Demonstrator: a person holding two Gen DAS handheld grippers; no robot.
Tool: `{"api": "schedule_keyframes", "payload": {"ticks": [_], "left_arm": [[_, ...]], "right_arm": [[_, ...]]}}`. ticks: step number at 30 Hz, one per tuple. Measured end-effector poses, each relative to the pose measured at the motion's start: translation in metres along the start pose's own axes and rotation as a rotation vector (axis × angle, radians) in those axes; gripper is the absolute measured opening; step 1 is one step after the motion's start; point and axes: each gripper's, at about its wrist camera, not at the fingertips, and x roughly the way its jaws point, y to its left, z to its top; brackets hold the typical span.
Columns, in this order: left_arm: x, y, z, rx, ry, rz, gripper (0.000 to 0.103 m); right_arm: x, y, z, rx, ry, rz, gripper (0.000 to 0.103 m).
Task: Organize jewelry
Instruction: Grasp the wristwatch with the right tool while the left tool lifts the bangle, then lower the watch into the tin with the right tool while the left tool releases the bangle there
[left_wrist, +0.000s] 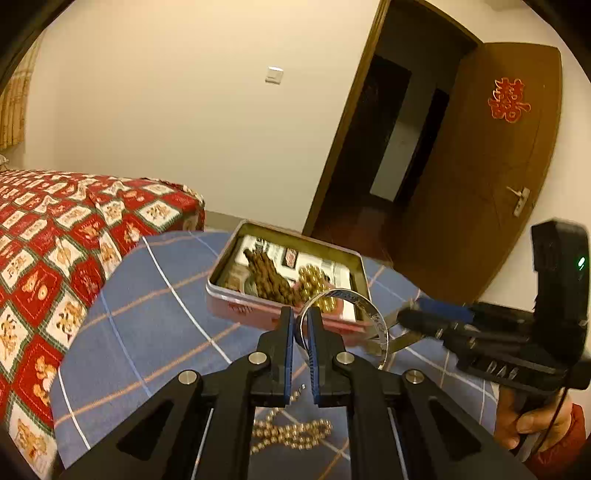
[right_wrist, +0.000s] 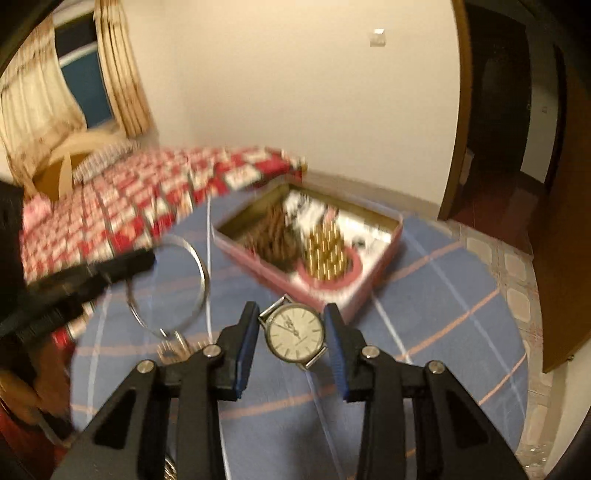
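Observation:
My left gripper (left_wrist: 301, 326) is shut on a silver bangle (left_wrist: 373, 317) and holds it above the blue checked tablecloth (left_wrist: 147, 314), just in front of the open pink tin box (left_wrist: 258, 312). The tin holds brown beads (left_wrist: 271, 277) and gold beads (left_wrist: 316, 282). The bangle (right_wrist: 201, 275) also shows in the right wrist view, left of the tin (right_wrist: 369, 288). My right gripper (right_wrist: 291, 326) is open, its fingers on either side of a silver wristwatch (right_wrist: 295, 332) with a white dial. A gold bead necklace (left_wrist: 291, 435) lies on the cloth below my left gripper.
A bed with a red patterned cover (left_wrist: 48, 240) stands to the left of the round table. A brown door (left_wrist: 491, 166) stands open at the right. My right gripper (left_wrist: 406, 319) reaches in from the right in the left wrist view. Curtains (right_wrist: 122, 74) hang at the back left.

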Motion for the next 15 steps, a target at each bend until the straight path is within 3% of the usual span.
{"api": "schedule_keyframes", "payload": {"ticks": [8, 15], "left_arm": [[0.017, 0.003, 0.03, -0.015, -0.066, 0.025, 0.006], [0.059, 0.002, 0.044, -0.001, -0.062, 0.063, 0.006]], "right_arm": [[0.006, -0.005, 0.055, 0.092, -0.143, 0.008, 0.039], [0.045, -0.026, 0.067, 0.203, -0.123, -0.022, 0.039]]}}
